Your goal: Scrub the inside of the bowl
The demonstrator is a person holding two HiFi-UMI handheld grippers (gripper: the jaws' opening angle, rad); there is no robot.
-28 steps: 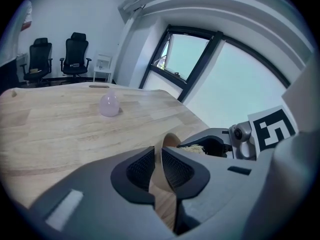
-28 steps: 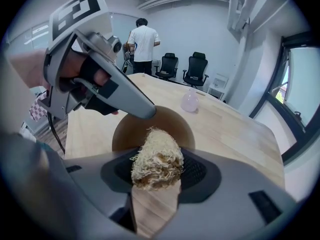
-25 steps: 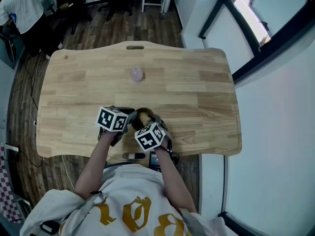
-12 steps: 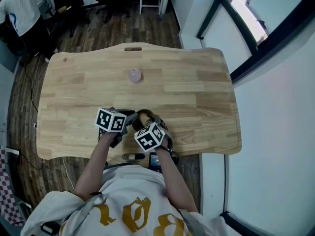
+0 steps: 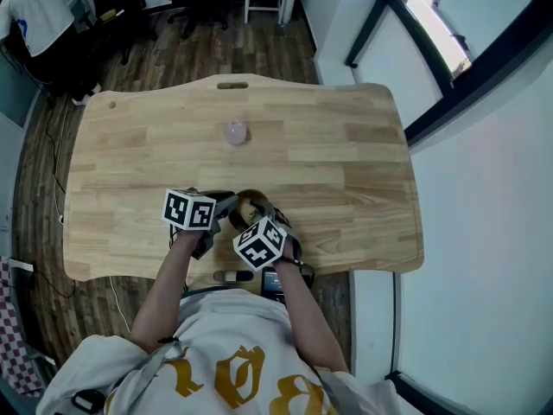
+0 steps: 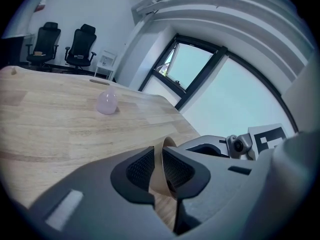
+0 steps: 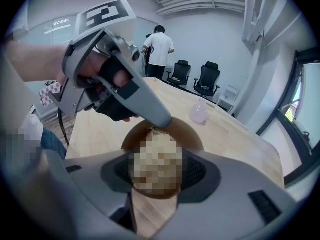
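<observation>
One wooden counter (image 5: 346, 171) carries everything; the landmark is the brown bowl (image 7: 186, 132).

- Bowl: on the counter close to the person's edge, directly in front of the body, mouth tipped toward the right gripper.
- Left gripper (image 6: 159, 159): at the bowl's left side. Jaws are narrow, pinched on the rim wall, one pad inside and one outside. Acts as the brace.
- Right gripper (image 7: 159, 176): on the bowl's near side, pointing into the mouth. Jaws are closed on a pale fibrous scrubber (image 7: 156, 149), which sits inside the bowl. Whether it touches the wall is unclear.
- Small pink rounded object (image 5: 235, 132): beyond the bowl, well apart, out of the way.

Judgement: scrubbing is in hand. The next stroke depends on the scrubber lying straight ahead of the right jaws, within the cavity. The left jaw tip at the rim limits sweep on that side. There is free counter beyond and right of the bowl, little on the near side.
</observation>
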